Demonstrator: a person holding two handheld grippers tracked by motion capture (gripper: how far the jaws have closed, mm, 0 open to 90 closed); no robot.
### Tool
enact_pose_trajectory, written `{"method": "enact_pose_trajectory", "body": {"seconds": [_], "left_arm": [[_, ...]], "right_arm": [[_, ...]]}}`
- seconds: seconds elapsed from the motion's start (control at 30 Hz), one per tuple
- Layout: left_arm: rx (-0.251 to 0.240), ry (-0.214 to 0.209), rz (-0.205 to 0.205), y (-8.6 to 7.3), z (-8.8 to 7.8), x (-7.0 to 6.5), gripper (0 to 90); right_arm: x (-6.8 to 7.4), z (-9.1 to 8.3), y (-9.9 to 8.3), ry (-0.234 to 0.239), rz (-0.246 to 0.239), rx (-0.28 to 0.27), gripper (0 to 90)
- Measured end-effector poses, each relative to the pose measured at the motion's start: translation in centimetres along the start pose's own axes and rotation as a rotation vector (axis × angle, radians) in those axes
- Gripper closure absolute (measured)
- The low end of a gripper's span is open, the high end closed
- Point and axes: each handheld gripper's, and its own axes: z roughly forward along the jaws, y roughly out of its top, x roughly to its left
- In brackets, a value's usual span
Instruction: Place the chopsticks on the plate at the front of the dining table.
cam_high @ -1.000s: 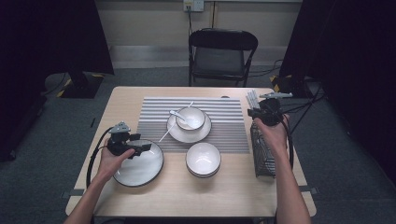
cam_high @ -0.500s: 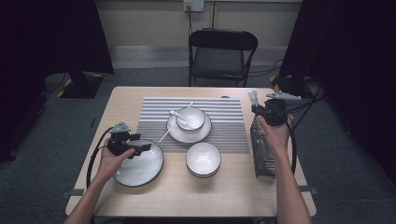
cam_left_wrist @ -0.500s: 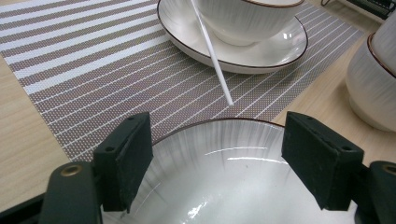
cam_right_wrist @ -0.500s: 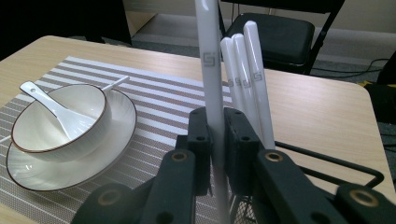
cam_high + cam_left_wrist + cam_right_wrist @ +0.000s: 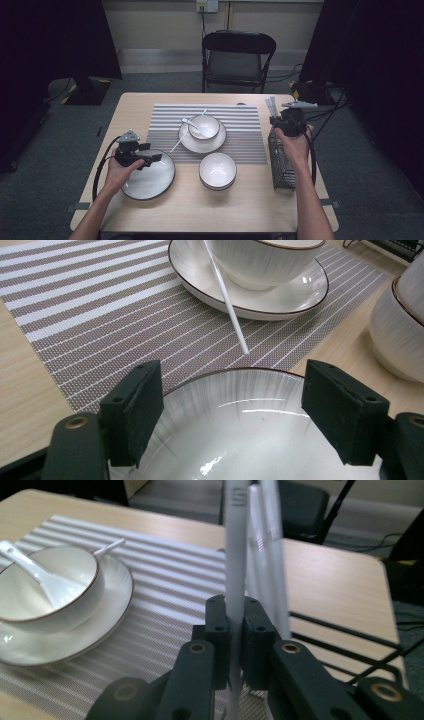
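My left gripper [image 5: 156,158] [image 5: 235,377] hangs open over the far rim of a shiny white plate [image 5: 150,181] [image 5: 240,440] at the table's front left, and its pads stand clear of the plate. A loose white chopstick [image 5: 177,144] [image 5: 227,300] lies just beyond, pointing at the plate. At the right, my right gripper [image 5: 287,121] [image 5: 235,610] has just closed its jaws and is shut on an upright white chopstick [image 5: 236,540]. More chopsticks [image 5: 271,106] stand beside it in a black wire rack [image 5: 282,165] [image 5: 345,630].
A striped placemat [image 5: 240,130] carries a saucer [image 5: 192,144] with a bowl [image 5: 205,125] and a white spoon [image 5: 190,122] [image 5: 45,580]. A second white bowl [image 5: 217,170] [image 5: 400,325] sits at the mat's front edge. A black folding chair [image 5: 237,55] stands behind the table.
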Motion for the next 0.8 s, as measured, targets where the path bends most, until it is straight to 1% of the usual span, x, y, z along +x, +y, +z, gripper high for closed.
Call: {"method": "enact_pose_trajectory", "body": {"seconds": [0.03,0.1,0.2,0.33,0.47,0.53,0.57,0.63,0.8], "left_arm": [[-0.001,-0.002,0.001,0.0,0.0,-0.1,24.7],[-0.005,0.001,0.007,0.1,-0.1,-0.1,24.9],[-0.008,0.001,0.007,0.1,-0.1,-0.1,24.9],[-0.007,0.005,0.008,0.1,-0.1,-0.1,24.9],[-0.008,0.003,0.007,0.0,-0.1,0.0,24.9],[-0.006,0.005,0.006,0.1,-0.1,-0.1,24.9],[-0.007,0.006,0.012,0.1,-0.1,-0.1,24.9],[-0.011,-0.001,0.01,0.2,-0.1,-0.1,24.9],[-0.011,0.0,0.013,0.2,-0.1,-0.2,24.9]], "right_arm": [[-0.1,-0.2,0.0,0.014,0.005,-0.011,84.8],[-0.2,-0.5,0.1,0.019,0.009,-0.026,84.9],[-0.3,-0.9,0.1,0.016,-0.004,-0.04,84.9],[-0.5,-1.2,0.1,0.022,0.007,-0.072,84.9],[-0.5,-1.5,0.1,0.025,0.009,-0.093,84.9],[-0.4,-1.6,0.1,0.019,-0.002,-0.089,84.9],[-0.4,-1.6,0.1,0.021,-0.002,-0.093,84.9],[-0.5,-1.7,0.1,0.017,0.003,-0.1,84.9],[-0.6,-2.3,0.4,0.027,0.011,-0.127,84.9]]}}
